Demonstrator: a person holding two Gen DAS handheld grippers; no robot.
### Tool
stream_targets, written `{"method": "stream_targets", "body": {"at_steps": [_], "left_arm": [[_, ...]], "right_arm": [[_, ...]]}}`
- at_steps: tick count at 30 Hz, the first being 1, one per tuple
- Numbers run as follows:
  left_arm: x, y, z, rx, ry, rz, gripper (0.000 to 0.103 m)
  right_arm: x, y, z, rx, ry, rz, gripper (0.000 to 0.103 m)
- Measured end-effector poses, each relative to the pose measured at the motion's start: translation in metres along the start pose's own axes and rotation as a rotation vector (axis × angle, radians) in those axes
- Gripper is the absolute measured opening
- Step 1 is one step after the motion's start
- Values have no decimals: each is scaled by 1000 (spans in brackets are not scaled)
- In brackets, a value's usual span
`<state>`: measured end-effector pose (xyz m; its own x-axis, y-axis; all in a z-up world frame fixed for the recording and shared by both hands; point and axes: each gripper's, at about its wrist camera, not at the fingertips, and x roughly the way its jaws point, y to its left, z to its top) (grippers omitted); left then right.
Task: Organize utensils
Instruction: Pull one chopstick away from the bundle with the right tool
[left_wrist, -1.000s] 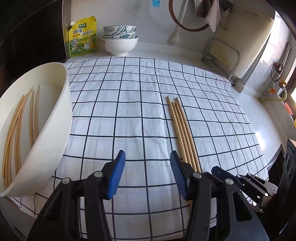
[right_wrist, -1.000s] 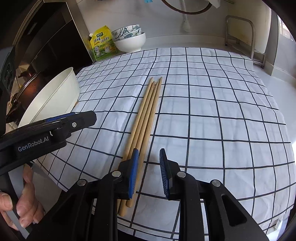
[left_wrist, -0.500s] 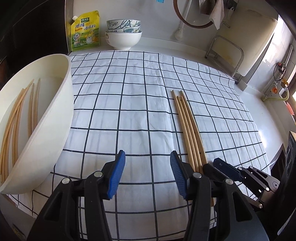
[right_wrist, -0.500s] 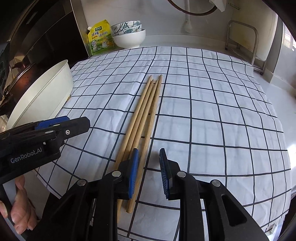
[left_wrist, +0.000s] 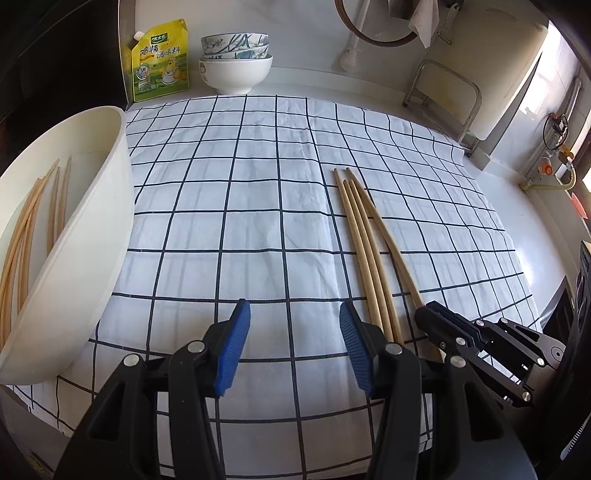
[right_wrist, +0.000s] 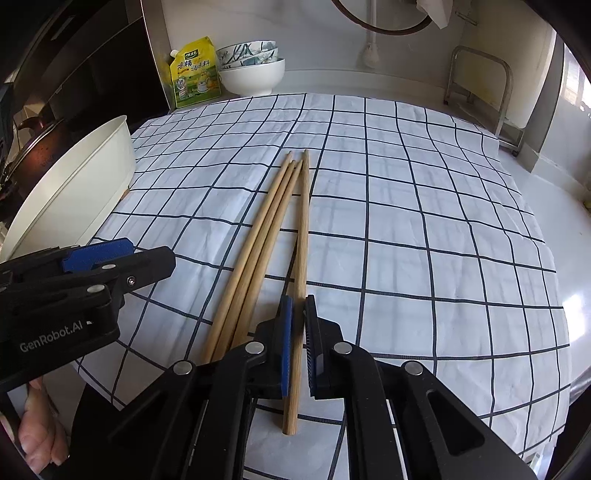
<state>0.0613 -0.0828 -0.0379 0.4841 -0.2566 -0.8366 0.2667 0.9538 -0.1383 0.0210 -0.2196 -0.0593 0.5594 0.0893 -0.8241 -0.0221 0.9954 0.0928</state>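
A: Chopsticks (right_wrist: 258, 236) — where are they?

B: Four lie on the checked cloth (right_wrist: 406, 221) over the desk (right_wrist: 546, 206), ahead of the right hand-held gripper (right_wrist: 298, 343). Three lie together just left of its tips. The fourth chopstick (right_wrist: 302, 229) runs straight back between its pads.

A: Is that gripper closed on it?

B: Nearly. The gap is narrow, the blue pads (right_wrist: 285, 343) sit close on either side of the stick, and its butt end pokes out behind them. I cannot tell whether both pads press it.

A: And the left hand-held gripper (left_wrist: 291, 343)?

B: Spread wide over bare cloth, holding nothing. The sticks lie just to the right of its right pad (left_wrist: 352, 347), and the right gripper shows further right still.

A: More chopsticks anywhere?

B: Several rest inside the white tub (left_wrist: 85, 258), to the left of the left gripper, at the cloth's edge.

A: What's beyond?

B: Stacked bowls (left_wrist: 236, 62) and a yellow pouch (left_wrist: 160, 61) stand well ahead, against the wall.
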Motion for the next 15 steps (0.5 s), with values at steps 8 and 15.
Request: {"method": "stream_targets", "body": {"at_steps": [8, 15], "left_arm": [[6, -13, -7, 47, 25, -10, 52], [11, -27, -11, 86, 45, -16, 54]], "right_arm": [[-9, -29, -7, 70, -8, -35, 7], [-18, -59, -17, 124, -11, -62, 7]]}}
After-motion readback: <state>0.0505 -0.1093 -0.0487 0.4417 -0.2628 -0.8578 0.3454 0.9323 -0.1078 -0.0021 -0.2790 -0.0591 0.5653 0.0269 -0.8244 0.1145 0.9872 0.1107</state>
